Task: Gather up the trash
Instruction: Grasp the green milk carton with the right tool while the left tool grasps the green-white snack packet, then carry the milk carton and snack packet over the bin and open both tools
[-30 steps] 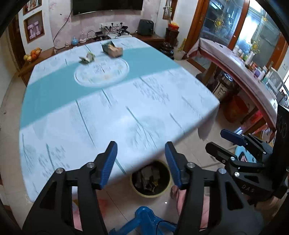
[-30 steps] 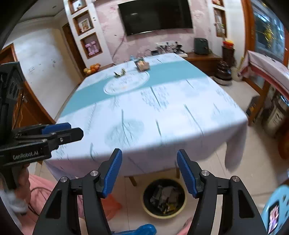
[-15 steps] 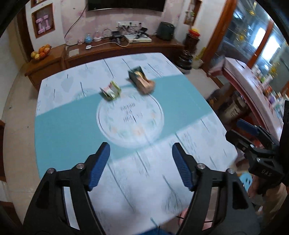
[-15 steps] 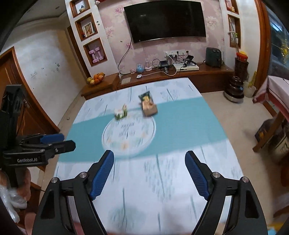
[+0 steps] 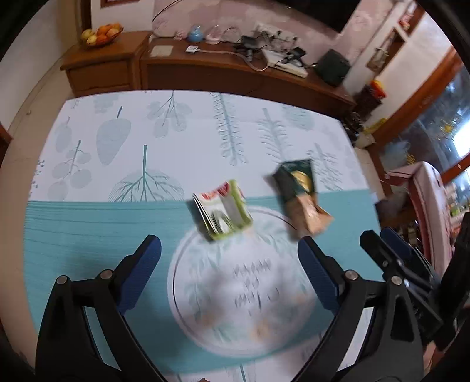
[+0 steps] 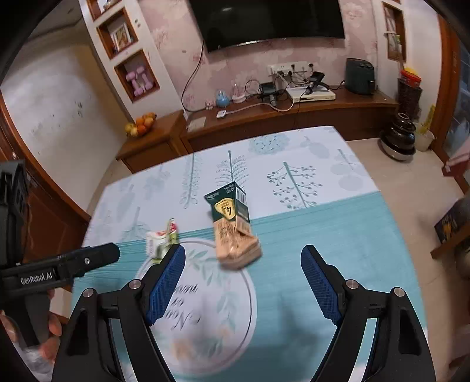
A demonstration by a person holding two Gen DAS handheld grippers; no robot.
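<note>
Trash is lying in two pieces near the middle of the counter point(image 5: 117, 182), and we are looking at both from above. On the left, the small green-and-white carton point(image 5: 223, 209) is sitting on the upper rim of the round printed medallion point(image 5: 246, 293), where the teal band meets the pale leaf print. Just beside it to the right, apart from it, the dark green and tan carton point(image 5: 299, 199) is lying flattened and creased at its near end.

We are holding the left gripper point(image 5: 229, 270) over the medallion with its blue-padded fingers point(image 5: 141, 273) spread wide and gripping nothing; the small carton is lying ahead of the gap. We are holding the right gripper point(image 6: 242, 282) likewise, fingers point(image 6: 166, 282) far apart and empty, the tan carton point(image 6: 235, 232) ahead between them and the small carton point(image 6: 160, 239) just past the left fingertip. Each gripper is showing at the edge of the other's view, near but not touching.

Open cloth is lying on all sides of both cartons, reaching out to the counter edges. Beyond the far edge, a wooden sideboard point(image 6: 293, 117) is carrying a fruit bowl point(image 6: 141, 125), cables and a white box point(image 6: 311, 94). A television point(image 6: 267, 20) is hanging above it, and a dark jar point(image 6: 399, 138) is standing on the floor at the right.
</note>
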